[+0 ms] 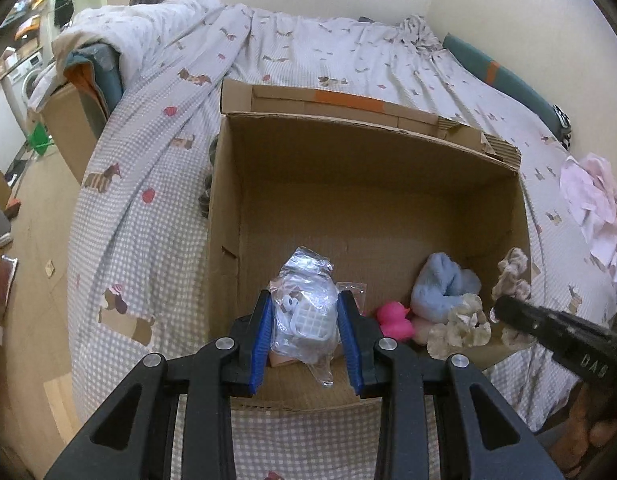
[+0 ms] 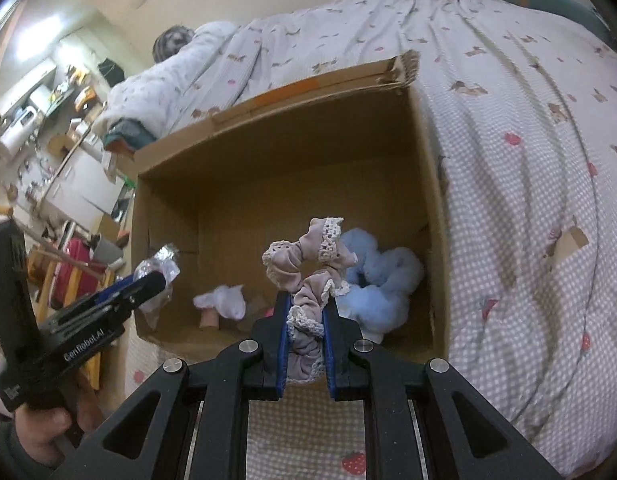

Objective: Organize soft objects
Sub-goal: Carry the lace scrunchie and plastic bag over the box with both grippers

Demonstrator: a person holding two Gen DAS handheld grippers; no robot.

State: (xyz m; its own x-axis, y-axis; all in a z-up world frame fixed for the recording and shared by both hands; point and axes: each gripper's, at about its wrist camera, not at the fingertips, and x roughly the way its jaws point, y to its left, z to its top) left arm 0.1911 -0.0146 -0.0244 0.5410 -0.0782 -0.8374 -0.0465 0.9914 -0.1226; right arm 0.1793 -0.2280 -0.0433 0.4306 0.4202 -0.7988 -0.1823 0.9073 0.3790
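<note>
2 grippers are hanging over the cardboard box [image 1: 244, 200] on the bed: the left gripper [image 1: 306, 332] is pinching a crinkly plastic bag [image 1: 304, 312], the right gripper [image 2: 306, 320] a lace-trimmed scrunchie [image 2: 308, 264]. Lowering each before letting go should be keeping them from snagging the rim.

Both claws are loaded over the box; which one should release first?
Probably left: the left claw holds the clear plastic bag low inside the brown cardboard box; the right claw's lace-trimmed scrunchie sits higher.
</note>
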